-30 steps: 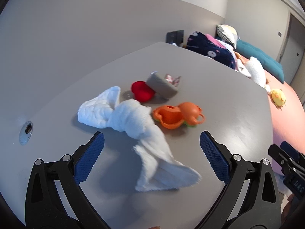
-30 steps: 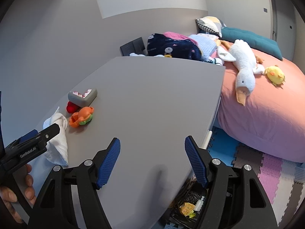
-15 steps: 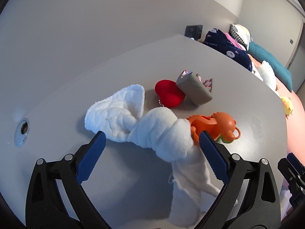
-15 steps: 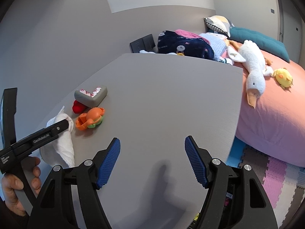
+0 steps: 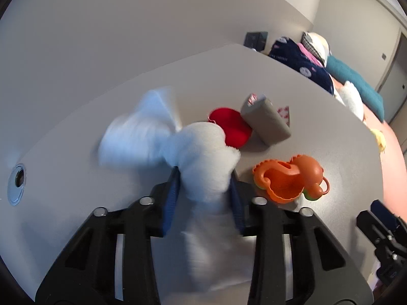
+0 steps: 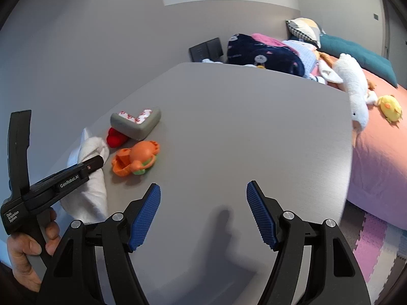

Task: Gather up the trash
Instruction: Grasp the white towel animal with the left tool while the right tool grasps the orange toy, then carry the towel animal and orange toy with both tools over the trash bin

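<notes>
A white cloth (image 5: pixel 201 152) lies twisted on the grey table (image 5: pixel 318 106). My left gripper (image 5: pixel 204 193) is shut on the cloth's middle, with blue pads on both sides. The cloth also shows in the right wrist view (image 6: pixel 89 178), under the left gripper (image 6: pixel 98 162). Just beyond it are a red piece (image 5: pixel 230 124), a grey foam corner guard (image 5: pixel 265 123) and an orange toy (image 5: pixel 292 178). My right gripper (image 6: pixel 203 213) is open and empty over bare table, to the right of these things.
A round metal grommet (image 5: pixel 17 179) sits in the table at the left. A bed (image 6: pixel 376 137) with a white goose plush (image 6: pixel 354 86), a yellow chick and pillows stands beyond the table's right edge. Coloured foam floor mats (image 6: pixel 374 244) lie below.
My left gripper has moved forward onto the cloth and closed on its middle. The right gripper has stayed open and shifted slightly.
</notes>
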A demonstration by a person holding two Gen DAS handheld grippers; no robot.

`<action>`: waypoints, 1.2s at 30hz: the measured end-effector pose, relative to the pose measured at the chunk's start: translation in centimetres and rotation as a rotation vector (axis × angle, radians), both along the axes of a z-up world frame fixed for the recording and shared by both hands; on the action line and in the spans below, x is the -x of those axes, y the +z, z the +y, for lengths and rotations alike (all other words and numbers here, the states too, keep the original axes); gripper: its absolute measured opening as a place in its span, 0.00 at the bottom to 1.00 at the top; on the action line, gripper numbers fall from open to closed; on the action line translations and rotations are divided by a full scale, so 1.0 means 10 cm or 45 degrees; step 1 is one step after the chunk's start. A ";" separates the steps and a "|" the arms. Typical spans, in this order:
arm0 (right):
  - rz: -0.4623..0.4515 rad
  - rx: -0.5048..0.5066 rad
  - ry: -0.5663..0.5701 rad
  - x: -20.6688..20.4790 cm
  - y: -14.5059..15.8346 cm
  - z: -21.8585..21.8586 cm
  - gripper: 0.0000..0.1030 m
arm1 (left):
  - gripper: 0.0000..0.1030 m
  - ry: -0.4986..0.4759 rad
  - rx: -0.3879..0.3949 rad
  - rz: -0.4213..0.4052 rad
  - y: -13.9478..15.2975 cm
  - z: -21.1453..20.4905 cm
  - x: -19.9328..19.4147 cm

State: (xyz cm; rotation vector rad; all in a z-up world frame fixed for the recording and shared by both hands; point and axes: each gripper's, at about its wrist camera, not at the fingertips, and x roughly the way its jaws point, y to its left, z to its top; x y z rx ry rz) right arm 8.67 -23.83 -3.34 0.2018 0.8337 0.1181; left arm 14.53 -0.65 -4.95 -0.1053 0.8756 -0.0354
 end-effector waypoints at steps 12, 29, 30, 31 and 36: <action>0.035 -0.027 0.153 -0.27 -0.03 0.51 0.74 | 0.29 0.133 0.007 -0.140 0.37 0.36 0.13; 0.065 0.137 0.188 -0.69 -0.17 1.07 0.84 | 0.29 0.185 0.012 -0.131 0.40 0.48 0.10; 0.064 0.145 0.182 -0.70 -0.17 1.08 0.84 | 0.29 0.185 0.011 -0.125 0.40 0.48 0.09; 0.068 0.165 0.175 -0.71 -0.18 1.09 0.84 | 0.29 0.186 0.013 -0.123 0.39 0.48 0.09; 0.076 0.220 0.175 -0.71 -0.19 1.10 0.78 | 0.29 0.181 0.015 -0.120 0.39 0.47 0.06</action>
